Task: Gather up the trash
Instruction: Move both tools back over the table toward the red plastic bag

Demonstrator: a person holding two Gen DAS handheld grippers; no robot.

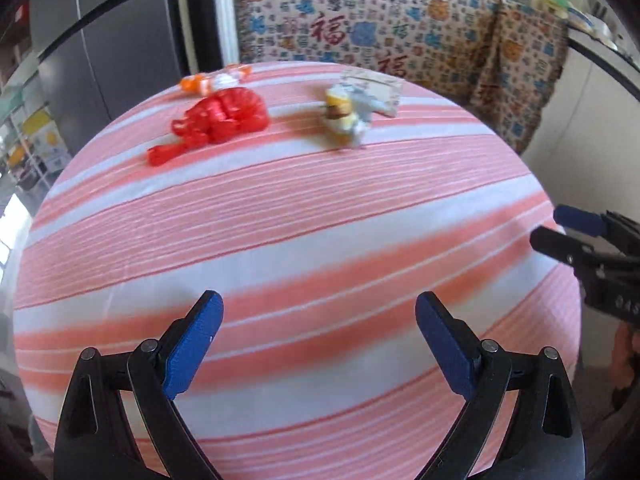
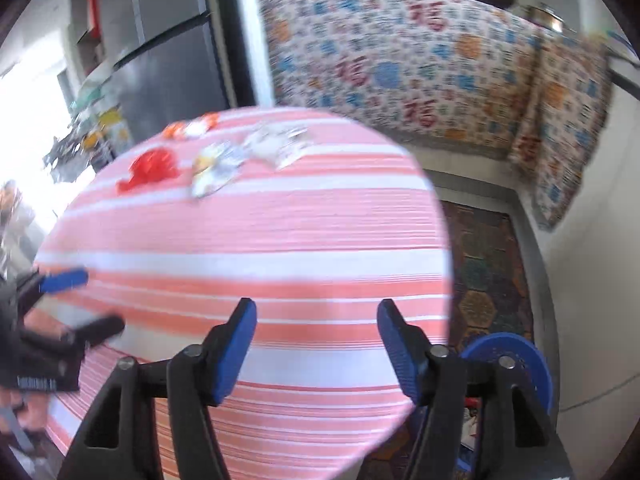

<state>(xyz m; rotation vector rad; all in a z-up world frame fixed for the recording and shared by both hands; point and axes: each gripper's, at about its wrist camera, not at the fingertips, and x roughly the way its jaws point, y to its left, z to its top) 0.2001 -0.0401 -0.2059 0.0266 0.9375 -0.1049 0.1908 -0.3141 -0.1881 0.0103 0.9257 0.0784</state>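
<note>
Trash lies clustered at the far side of the round table under its pink-and-white striped cloth (image 1: 304,216): a crumpled red plastic bag (image 1: 218,118), an orange-and-white wrapper (image 1: 212,79) just behind it at the rim, a scrunched yellow-and-grey foil snack packet (image 1: 346,114), and a flat pale printed sachet (image 1: 372,90) touching that packet's far side. The left gripper (image 1: 318,340) hangs over the near stripes with its blue pads spread wide and nothing between them; the right gripper (image 2: 316,348) is likewise parted and empty, near the table's right edge (a blue round bin lid (image 2: 516,356) shows on the floor below it, though blur hides detail). All four pieces look feather-light, soft and crinkly, likely to slide on the cloth or spring back when squeezed. The red bag probably offers the surest hold at its bunched middle or trailing tail; the flat sachet should be pinched at a raised edge.
</note>
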